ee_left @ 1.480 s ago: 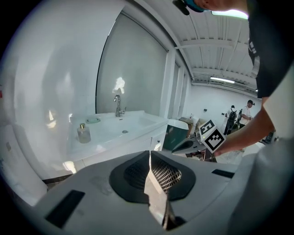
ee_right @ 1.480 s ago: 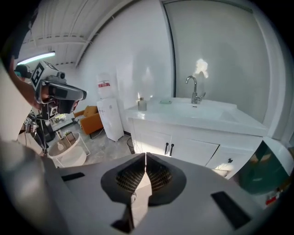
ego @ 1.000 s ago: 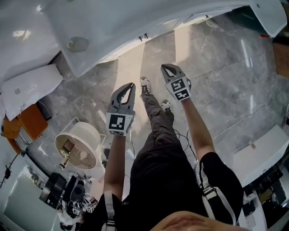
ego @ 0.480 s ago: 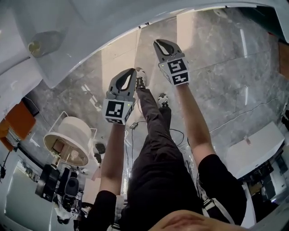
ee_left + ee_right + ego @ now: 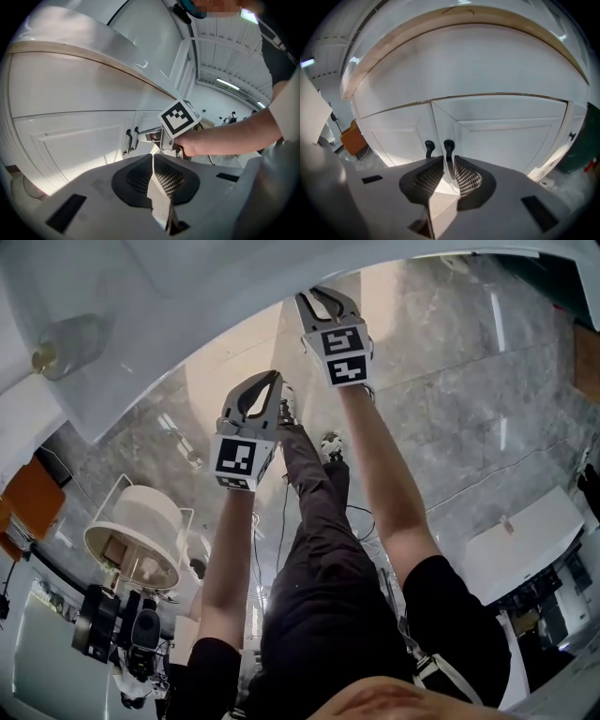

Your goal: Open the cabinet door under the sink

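Two white panelled cabinet doors [image 5: 511,136] stand shut under the sink counter [image 5: 187,296], with a pair of dark handles at their middle seam. My right gripper [image 5: 449,161] is close in front of them, open only a narrow gap, and the right door's handle [image 5: 448,146] sits just above that gap. I cannot tell whether it touches the handle. In the left gripper view the right gripper [image 5: 145,136] reaches to the handles [image 5: 127,140]. My left gripper [image 5: 153,157] is shut on nothing and hangs back to the left. The head view hides the doors beneath the counter.
Grey marble floor lies below, with the person's legs [image 5: 319,549] in the middle. A round white shade on a stand [image 5: 136,535] and camera gear [image 5: 122,634] are at the left. An orange object [image 5: 28,498] sits by the wall; a white box [image 5: 525,545] is at the right.
Both grippers have moved forward toward the cabinet, the right one farther ahead. The head view has shifted, so the counter edge now sits nearer over the grippers.
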